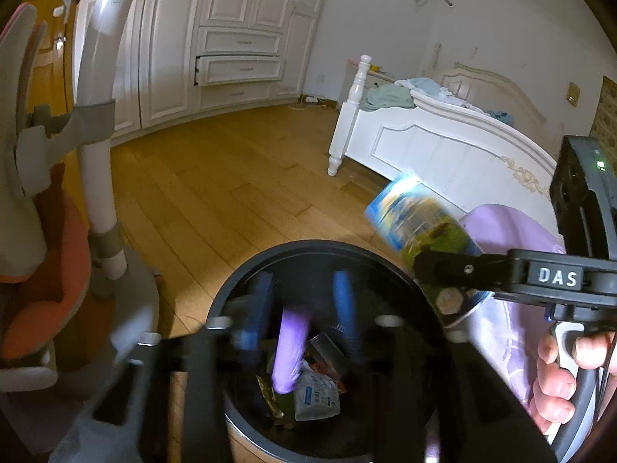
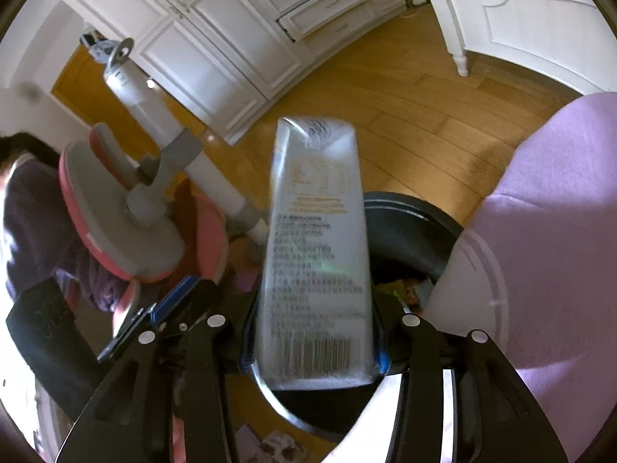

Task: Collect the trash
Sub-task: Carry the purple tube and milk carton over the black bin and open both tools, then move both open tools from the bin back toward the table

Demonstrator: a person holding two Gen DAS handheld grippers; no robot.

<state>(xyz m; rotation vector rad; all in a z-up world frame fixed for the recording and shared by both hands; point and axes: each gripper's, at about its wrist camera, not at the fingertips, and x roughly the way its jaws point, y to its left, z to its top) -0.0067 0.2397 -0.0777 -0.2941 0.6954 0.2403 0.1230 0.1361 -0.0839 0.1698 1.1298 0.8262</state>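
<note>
A round black trash bin (image 1: 246,270) stands on the wooden floor with wrappers and a purple tube (image 1: 289,347) inside. My left gripper (image 1: 304,308) hangs open over the bin mouth, and the purple tube lies loose between its blue fingers (image 1: 345,301). My right gripper (image 2: 312,351) is shut on a milk carton (image 2: 316,250). In the left wrist view the carton (image 1: 420,223) is tilted at the bin's right rim, held by the right gripper (image 1: 447,270). The bin (image 2: 408,227) shows behind the carton in the right wrist view.
A pink and grey chair (image 1: 46,231) with a white post stands left of the bin. A white bed frame (image 1: 443,146) is at the right. White wardrobes (image 1: 231,38) line the far wall. Purple cloth (image 2: 540,231) lies right of the bin.
</note>
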